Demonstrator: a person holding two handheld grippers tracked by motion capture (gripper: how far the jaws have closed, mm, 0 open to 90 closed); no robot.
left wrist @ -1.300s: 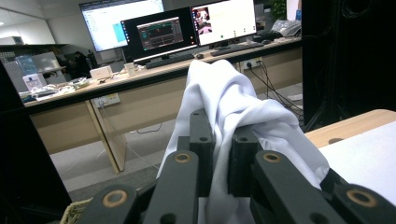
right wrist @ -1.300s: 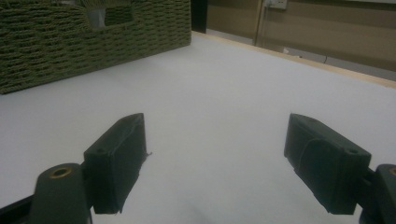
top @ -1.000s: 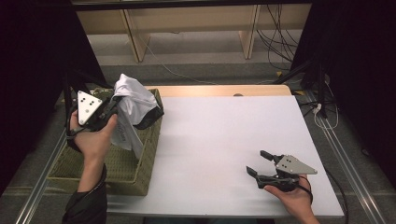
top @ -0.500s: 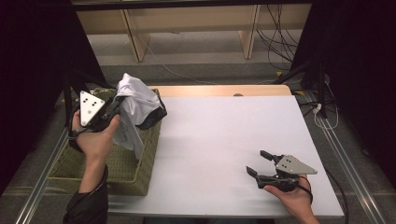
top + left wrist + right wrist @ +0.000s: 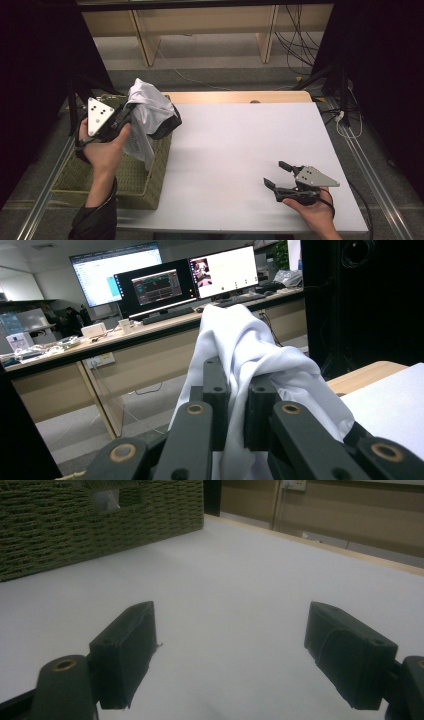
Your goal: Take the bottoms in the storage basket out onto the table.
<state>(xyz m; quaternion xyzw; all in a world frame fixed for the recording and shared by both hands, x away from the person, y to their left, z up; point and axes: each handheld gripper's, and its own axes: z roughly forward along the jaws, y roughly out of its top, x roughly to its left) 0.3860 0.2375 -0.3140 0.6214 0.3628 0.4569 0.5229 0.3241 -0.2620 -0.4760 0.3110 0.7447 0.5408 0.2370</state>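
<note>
The left gripper (image 5: 125, 116) sits at the middle left of the high view, above the woven basket (image 5: 75, 177). Its jaws are squeezed tight on a white cloth (image 5: 147, 107), and in the left gripper view the cloth (image 5: 240, 340) is bunched up between them and spills over the top. Most of the cloth hangs loose (it looks big and floppy), with one end drooping down toward the basket.

The right gripper (image 5: 276, 175) waits at the lower right of the high view, resting low over the white table (image 5: 240, 140). Its jaws are wide apart and hold nothing.

What could go wrong? The hanging end might catch on the basket's rim when the cloth is carried to the table, and that could tug the basket along or pull the cloth out of the pinch. The cloth might also land in a crumpled heap, because only one spot is held.
</note>
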